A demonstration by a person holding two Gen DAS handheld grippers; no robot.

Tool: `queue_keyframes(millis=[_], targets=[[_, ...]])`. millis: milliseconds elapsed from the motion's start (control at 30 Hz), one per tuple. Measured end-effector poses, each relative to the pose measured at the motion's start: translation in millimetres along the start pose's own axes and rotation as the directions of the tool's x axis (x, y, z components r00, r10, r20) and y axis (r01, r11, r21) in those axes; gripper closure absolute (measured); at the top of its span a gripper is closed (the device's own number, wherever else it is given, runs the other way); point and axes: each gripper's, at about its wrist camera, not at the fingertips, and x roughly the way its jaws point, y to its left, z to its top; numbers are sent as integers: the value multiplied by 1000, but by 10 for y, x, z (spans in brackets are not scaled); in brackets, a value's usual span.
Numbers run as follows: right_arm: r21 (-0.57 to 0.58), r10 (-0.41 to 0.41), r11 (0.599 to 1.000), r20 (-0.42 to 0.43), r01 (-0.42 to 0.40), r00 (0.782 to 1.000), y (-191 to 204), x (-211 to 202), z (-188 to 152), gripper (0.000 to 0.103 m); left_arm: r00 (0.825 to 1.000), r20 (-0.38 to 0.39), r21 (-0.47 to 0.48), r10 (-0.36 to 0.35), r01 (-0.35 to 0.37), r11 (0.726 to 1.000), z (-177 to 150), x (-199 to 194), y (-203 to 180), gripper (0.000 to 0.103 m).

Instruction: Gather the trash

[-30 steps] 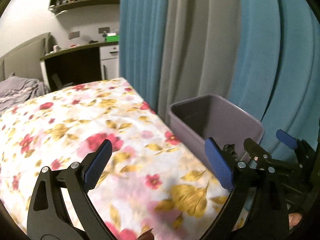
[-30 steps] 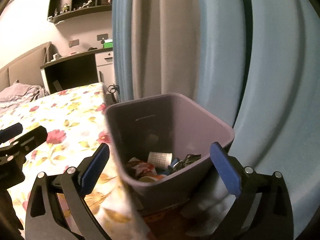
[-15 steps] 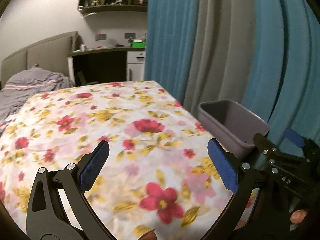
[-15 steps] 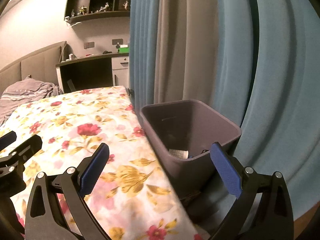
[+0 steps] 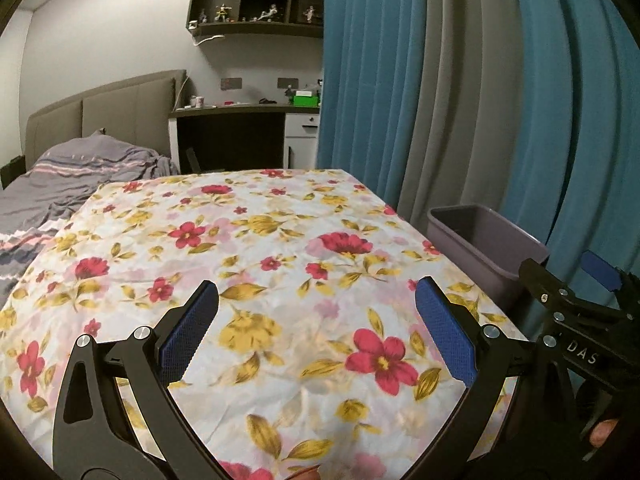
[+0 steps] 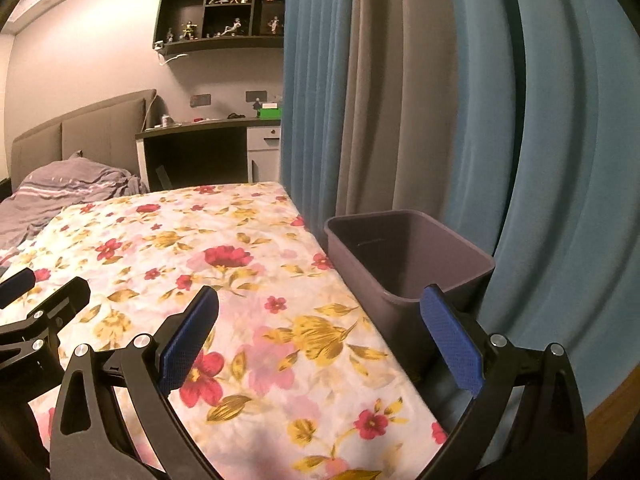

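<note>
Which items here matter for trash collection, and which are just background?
Task-relevant:
purple bin
left gripper, open, holding nothing
right gripper, open, holding nothing

Background:
floral sheet
grey duvet
curtains
desk
green box
shelf figurines

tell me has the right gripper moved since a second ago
Yes. The right gripper has pulled back and up from the purple bin, which now looks smaller, its contents hidden, with more floral tablecloth showing.

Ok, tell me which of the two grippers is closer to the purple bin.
The right gripper: the purple bin sits just beyond its right fingertip, while the left gripper hovers over the floral cloth.
</note>
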Motion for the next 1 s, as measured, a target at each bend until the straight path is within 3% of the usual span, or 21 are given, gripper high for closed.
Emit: queue_keyframes(millis=[1000], targets=[[3, -7, 1000, 46, 7, 999, 133, -144, -52, 6, 1000, 10, -12, 3, -3, 1000, -31, -159, 106, 6]])
